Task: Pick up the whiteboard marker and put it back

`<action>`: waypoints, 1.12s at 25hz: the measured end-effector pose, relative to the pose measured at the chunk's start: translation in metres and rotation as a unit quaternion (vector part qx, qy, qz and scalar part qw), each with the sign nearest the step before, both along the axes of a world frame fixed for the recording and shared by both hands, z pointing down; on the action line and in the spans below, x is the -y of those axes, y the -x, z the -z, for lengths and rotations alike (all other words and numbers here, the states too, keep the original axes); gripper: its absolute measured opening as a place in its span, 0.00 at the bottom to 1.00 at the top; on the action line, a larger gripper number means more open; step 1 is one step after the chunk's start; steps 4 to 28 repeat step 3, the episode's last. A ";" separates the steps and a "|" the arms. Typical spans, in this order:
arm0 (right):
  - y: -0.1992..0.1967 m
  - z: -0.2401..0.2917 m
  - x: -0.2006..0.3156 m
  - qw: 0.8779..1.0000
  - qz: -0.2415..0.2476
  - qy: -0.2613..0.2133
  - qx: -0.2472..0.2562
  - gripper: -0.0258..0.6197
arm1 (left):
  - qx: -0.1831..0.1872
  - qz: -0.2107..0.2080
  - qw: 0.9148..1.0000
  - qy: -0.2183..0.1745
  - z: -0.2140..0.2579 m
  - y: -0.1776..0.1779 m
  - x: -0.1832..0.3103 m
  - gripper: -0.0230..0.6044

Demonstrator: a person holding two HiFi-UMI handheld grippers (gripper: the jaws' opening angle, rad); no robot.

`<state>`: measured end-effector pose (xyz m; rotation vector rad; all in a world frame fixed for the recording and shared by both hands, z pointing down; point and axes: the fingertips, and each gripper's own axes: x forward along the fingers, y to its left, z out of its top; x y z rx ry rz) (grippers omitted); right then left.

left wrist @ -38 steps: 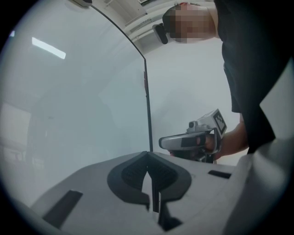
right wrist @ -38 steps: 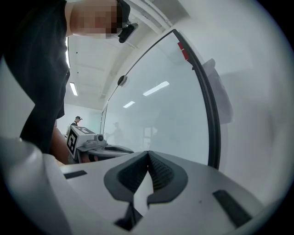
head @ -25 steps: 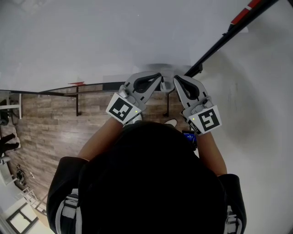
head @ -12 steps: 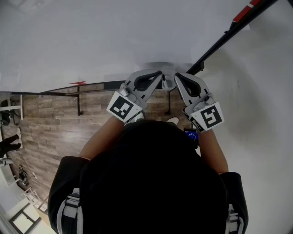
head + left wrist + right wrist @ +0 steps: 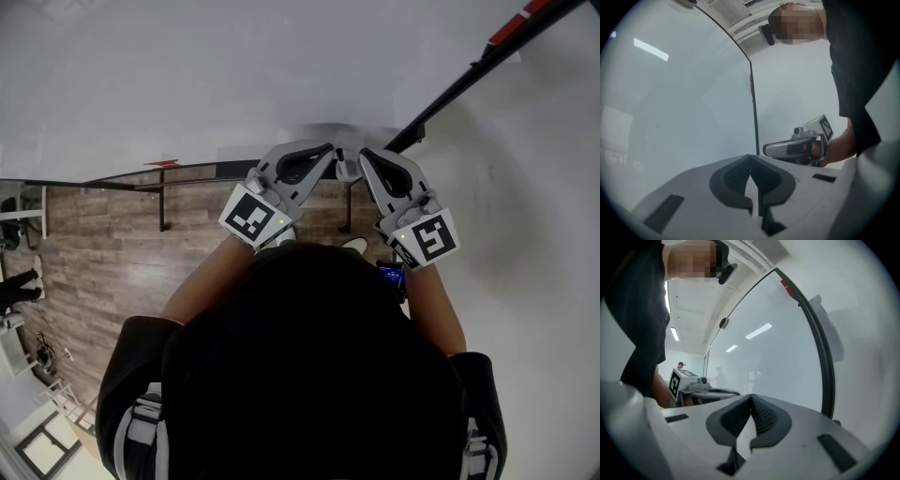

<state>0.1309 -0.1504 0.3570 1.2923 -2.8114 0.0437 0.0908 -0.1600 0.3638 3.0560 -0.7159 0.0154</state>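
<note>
Almost nothing has moved since the earlier frame. The left gripper [image 5: 326,155] and the right gripper [image 5: 364,157] are at the same place as before, and only the view from the head has shifted a little. Both are held level, tips close together, in front of the whiteboard [image 5: 234,75], near the lower corner of its black frame [image 5: 459,80]. In each gripper view the dark pads meet, with nothing between them, so both tools are closed and empty. I cannot find the whiteboard marker with certainty. A small red thing [image 5: 161,164] lies on the lower rail of the board, well apart from the left gripper, but it is too small to say if it is the marker or only a mark on the frame. This scene fits two stages: the marker waiting at the board to be taken, or the marker already returned there and released. If it is the former, the jaws would need to open before any grasp. The pictures do not decide this.
</note>
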 end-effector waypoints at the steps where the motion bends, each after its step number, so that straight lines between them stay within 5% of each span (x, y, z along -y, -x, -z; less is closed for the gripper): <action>1: 0.001 0.000 -0.001 1.000 0.001 0.000 0.002 0.04 | -0.001 0.001 1.000 0.000 0.000 0.001 -0.001 0.04; 28: 0.002 0.000 -0.003 1.000 0.001 0.001 0.006 0.04 | -0.001 0.002 1.000 0.001 0.000 0.001 -0.004 0.04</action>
